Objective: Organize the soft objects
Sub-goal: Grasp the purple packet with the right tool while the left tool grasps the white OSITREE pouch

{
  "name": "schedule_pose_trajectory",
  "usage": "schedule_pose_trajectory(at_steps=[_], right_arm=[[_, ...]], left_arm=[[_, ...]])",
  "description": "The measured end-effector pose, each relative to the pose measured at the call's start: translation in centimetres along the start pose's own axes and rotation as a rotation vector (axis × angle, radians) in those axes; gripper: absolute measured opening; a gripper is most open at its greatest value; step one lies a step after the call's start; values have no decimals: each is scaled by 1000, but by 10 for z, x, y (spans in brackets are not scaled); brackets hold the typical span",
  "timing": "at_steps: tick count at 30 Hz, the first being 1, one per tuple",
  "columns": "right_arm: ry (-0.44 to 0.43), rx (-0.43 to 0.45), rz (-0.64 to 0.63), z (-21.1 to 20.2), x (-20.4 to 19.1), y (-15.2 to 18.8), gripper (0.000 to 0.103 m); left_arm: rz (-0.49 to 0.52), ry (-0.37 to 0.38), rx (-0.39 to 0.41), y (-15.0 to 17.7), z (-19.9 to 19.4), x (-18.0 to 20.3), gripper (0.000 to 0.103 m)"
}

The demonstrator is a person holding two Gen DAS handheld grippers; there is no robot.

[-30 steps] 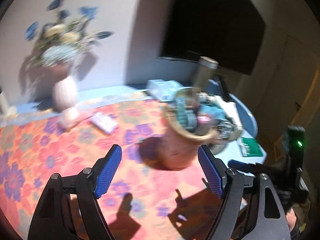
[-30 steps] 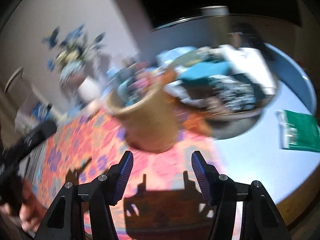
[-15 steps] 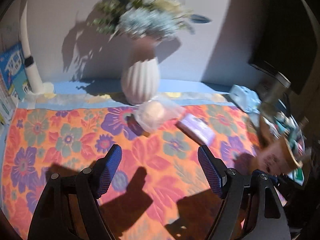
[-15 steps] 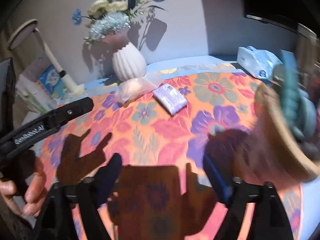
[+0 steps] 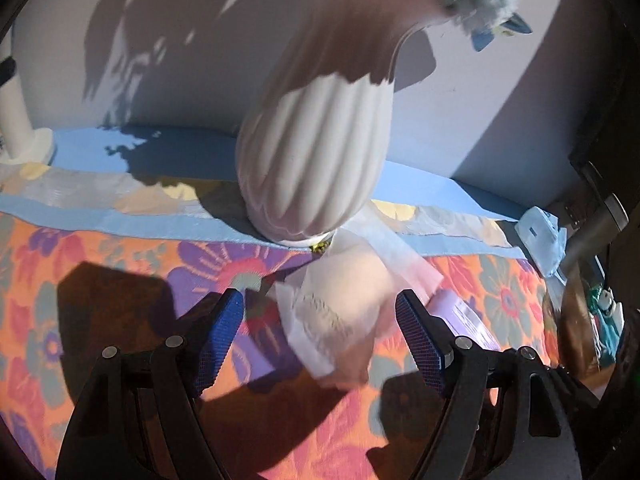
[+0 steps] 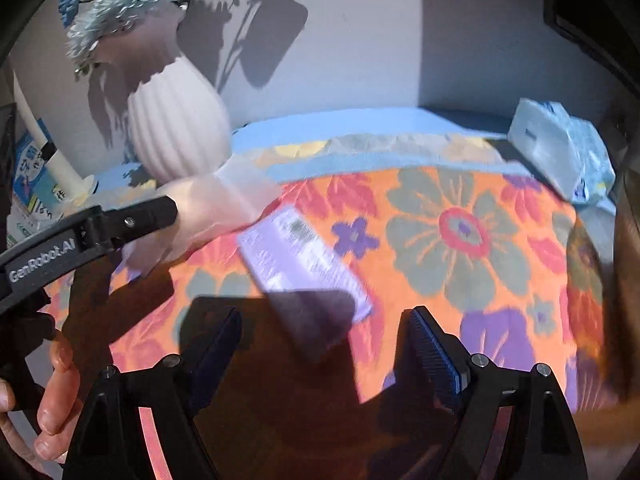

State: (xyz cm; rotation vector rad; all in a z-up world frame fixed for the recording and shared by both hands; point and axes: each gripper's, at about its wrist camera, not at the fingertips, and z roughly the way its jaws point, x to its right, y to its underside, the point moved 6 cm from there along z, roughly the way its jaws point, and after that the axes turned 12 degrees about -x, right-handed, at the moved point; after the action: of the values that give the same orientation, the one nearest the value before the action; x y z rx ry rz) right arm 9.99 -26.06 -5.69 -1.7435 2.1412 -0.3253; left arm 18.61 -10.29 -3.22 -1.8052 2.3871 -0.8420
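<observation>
1. Landmark for everything below: the white ribbed ceramic vase (image 5: 316,160) of blue and cream flowers, standing at the back of the table (image 6: 460,240) on its orange floral cloth.
2. Touching the front foot of that vase lies the task's thing, a soft pinkish lump in a clear crinkly plastic bag (image 5: 344,300).
3. Just in front of the vase and right of the bag lies a flat lilac packet with printed text (image 6: 304,260); it nearly touches the bag.
4. Well to the right of the vase, near the wall, sits a pale blue pack of tissues (image 6: 560,152).
5. The left claw (image 5: 320,336) is spread wide and empty, its blue pads either side of the bag; whether either pad touches it I cannot tell.
6. The right claw (image 6: 324,344) is likewise spread and holds nothing, hanging in front of the vase over the shadowed near end of the lilac packet.
7. Step in hand, as I judge it: reaching to pick up the bagged lump with the left claw.
8. The next move calls for easing forward so the pads bracket the soft bulk rather than loose film, then a gentle squeeze, keeping clear of the vase.
</observation>
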Motion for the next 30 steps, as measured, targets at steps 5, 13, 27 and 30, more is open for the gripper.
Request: schedule_pose_trajectory(at_steps=[5, 13, 27, 30], right_arm=[[8, -1, -36, 9, -6, -16, 88], [15, -1, -147, 17, -29, -23, 69], [-19, 59, -174, 2, -34, -4, 39], [-46, 91, -190, -6, -36, 3, 39]], left_arm=[[12, 19, -10, -5, 10, 9, 77], [58, 9, -19, -4, 17, 16, 52], [76, -83, 29, 20, -3, 25, 41], [65, -84, 45, 31, -19, 25, 40]])
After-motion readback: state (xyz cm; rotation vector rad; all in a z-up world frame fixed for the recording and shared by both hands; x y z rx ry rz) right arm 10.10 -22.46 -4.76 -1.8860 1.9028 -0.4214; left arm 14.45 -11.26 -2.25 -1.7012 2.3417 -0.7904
